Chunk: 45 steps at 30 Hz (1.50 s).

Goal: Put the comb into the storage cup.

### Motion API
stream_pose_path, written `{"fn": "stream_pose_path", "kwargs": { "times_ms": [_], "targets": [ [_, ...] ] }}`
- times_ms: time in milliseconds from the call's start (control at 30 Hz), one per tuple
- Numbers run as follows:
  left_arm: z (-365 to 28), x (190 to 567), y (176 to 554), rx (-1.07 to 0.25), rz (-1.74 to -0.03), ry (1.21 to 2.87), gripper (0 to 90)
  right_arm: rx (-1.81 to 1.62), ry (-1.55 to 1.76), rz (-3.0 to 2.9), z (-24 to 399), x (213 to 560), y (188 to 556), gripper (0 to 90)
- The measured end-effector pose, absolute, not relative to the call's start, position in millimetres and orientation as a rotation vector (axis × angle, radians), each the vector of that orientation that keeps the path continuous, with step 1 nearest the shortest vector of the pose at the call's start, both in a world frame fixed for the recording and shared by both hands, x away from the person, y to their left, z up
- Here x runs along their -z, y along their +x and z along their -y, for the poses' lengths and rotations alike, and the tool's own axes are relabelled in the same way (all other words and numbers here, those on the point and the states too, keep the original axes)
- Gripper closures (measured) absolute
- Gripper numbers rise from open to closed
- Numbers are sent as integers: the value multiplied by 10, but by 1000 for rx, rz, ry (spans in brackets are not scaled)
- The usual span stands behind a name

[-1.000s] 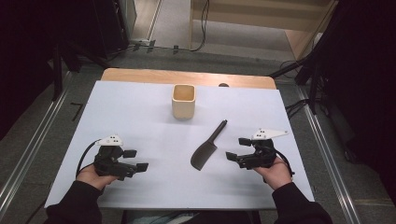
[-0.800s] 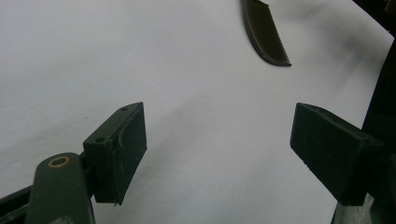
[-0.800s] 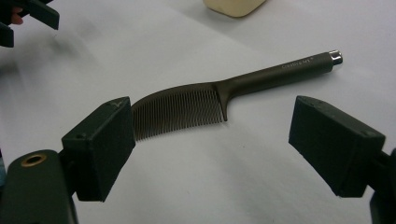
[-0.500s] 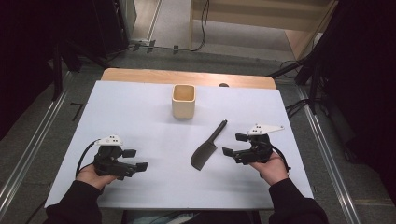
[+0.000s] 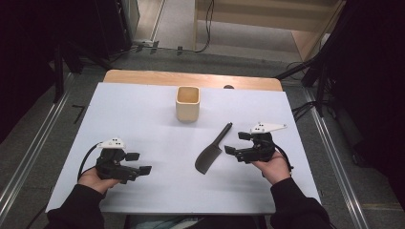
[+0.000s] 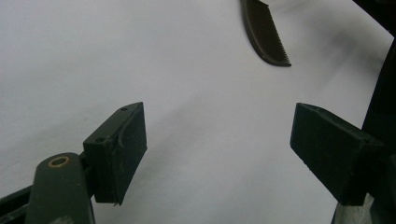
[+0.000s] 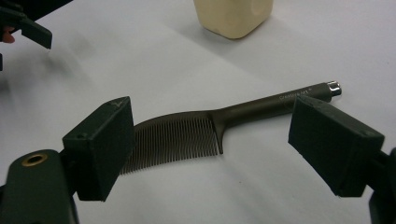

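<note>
A dark comb point(image 5: 212, 150) with a long handle lies flat on the white table point(image 5: 143, 119), right of centre. Its teeth and handle point(image 7: 219, 121) lie just beyond my right gripper's jaws, and the comb's toothed end point(image 6: 266, 32) sits at the top of the left gripper view. My right gripper point(image 5: 235, 143) stands open just right of the comb, jaws pointing left at it, not touching. A cream square cup point(image 5: 187, 103) stands upright at the back centre; its base point(image 7: 233, 16) is beyond the comb. My left gripper point(image 5: 139, 163) rests open at the front left, with nothing between its jaws.
A wooden strip point(image 5: 191, 78) runs along the table's far edge. Metal rails point(image 5: 28, 157) flank the table on the floor. The other hand's gripper point(image 7: 23, 28) sits at the upper left of the right gripper view.
My right gripper has moved left and a little farther from the front edge, closer to the comb. The left gripper, comb and cup have stayed where they were.
</note>
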<state>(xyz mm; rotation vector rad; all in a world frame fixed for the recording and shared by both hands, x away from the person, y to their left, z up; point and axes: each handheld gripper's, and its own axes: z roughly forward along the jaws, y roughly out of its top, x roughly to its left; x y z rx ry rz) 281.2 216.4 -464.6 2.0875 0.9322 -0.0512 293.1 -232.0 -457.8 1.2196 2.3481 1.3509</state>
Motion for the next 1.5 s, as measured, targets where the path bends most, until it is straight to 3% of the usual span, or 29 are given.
{"fn": "stream_pose_path", "kwargs": {
  "times_ms": [1500],
  "targets": [
    [-2166,4666,2831,60,-941,2088,191,-1367,1186,-2360,2047,4458,3427,133]
  ]
}}
